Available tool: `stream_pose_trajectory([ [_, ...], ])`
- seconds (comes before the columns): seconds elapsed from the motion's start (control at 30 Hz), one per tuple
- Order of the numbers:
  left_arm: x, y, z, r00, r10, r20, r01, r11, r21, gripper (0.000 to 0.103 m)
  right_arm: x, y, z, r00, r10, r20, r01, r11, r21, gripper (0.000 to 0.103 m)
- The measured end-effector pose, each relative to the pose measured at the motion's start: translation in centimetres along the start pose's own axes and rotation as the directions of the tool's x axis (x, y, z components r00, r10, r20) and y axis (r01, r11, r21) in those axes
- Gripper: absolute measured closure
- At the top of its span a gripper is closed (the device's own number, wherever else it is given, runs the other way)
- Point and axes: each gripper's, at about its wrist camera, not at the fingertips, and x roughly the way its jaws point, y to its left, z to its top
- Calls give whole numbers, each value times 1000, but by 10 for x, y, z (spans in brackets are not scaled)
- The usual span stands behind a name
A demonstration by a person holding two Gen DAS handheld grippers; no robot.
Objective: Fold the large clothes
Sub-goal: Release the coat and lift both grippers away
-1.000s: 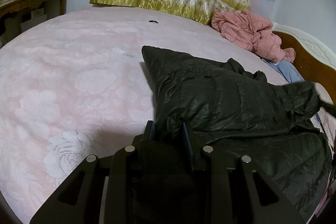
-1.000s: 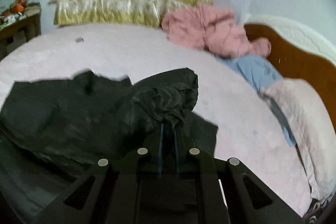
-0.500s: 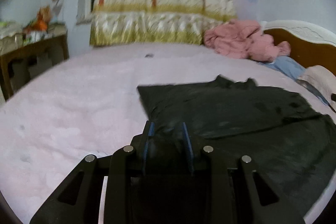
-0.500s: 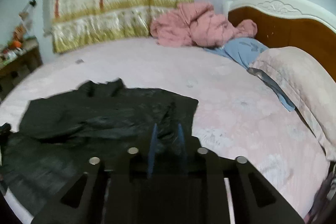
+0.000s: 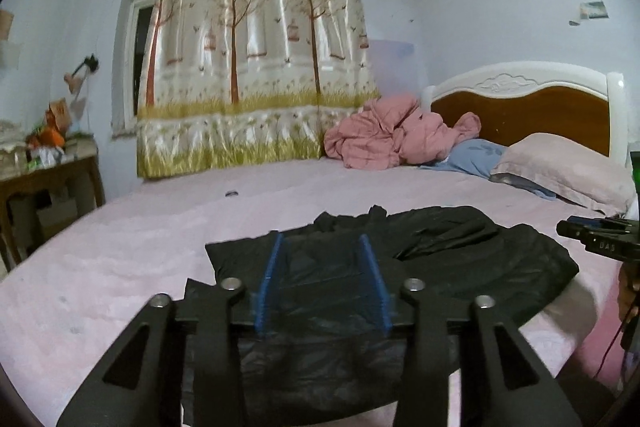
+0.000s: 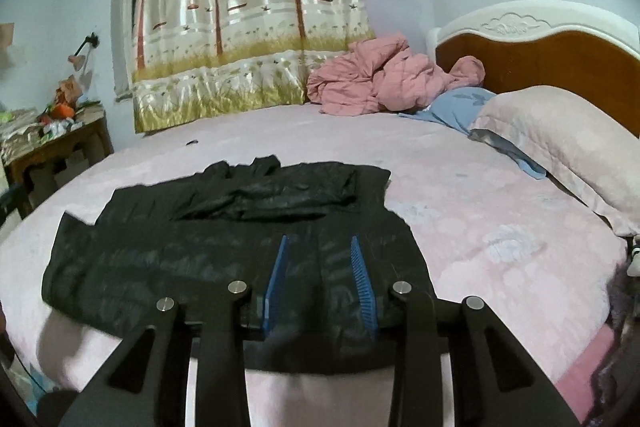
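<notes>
A black padded jacket (image 5: 460,259) lies spread flat on the pink bed (image 5: 120,259), its hem at the near edge. In the right wrist view the jacket (image 6: 180,251) has its sleeves folded in across the upper part (image 6: 280,195). My left gripper (image 5: 322,239) hovers over the jacket's left side; its jaws are opening and nothing is pinched between the blue pads (image 5: 274,267). My right gripper (image 6: 319,239) hangs over the jacket's right lower part, its jaws also opening, the pads (image 6: 360,267) apart with only the lying fabric behind them.
A crumpled pink quilt (image 5: 384,131), a blue cloth (image 5: 468,155) and a pink pillow (image 5: 560,167) lie by the wooden headboard (image 5: 520,111). A cluttered side table (image 5: 44,171) stands left of the bed. A small dark item (image 5: 231,193) lies on the far sheet.
Both grippers released the black fabric they were pinching and pulled back toward the bed's near edge, the left one rising. The jacket, bunched before, now lies flat.
</notes>
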Motion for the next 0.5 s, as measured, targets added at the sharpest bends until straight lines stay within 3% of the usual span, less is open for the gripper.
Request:
stream_pose_trajectory([
  [0.1,-8,-5,0,1000,8,24,-8,1000,9,52,-11,-1,-6,1000,-3,9,3,1000,-8,68],
  [0.23,-14,-7,-3,999,23,36,-23,1000,-5,42,-22,-4,-8,999,-6,41,6,1000,-7,52],
  [0.3,-16,-8,-5,999,29,42,-29,1000,-12,37,-27,-5,-9,999,-7,53,7,1000,-8,52],
  [0.37,-16,-8,-7,998,38,46,-37,999,-24,26,-29,-6,-10,998,-1,58,2,1000,-11,50],
  [0.4,-17,-8,-9,998,45,50,-43,999,-31,14,-30,-6,-11,998,2,60,-1,1000,-11,47],
  [0.43,-17,-8,-10,997,54,59,-52,998,-38,5,-30,-7,-11,998,2,61,-2,1000,-10,39],
  [0.5,-19,-9,-11,994,69,80,-66,997,-43,1,-30,-9,-12,998,-11,68,12,1000,-16,26],
])
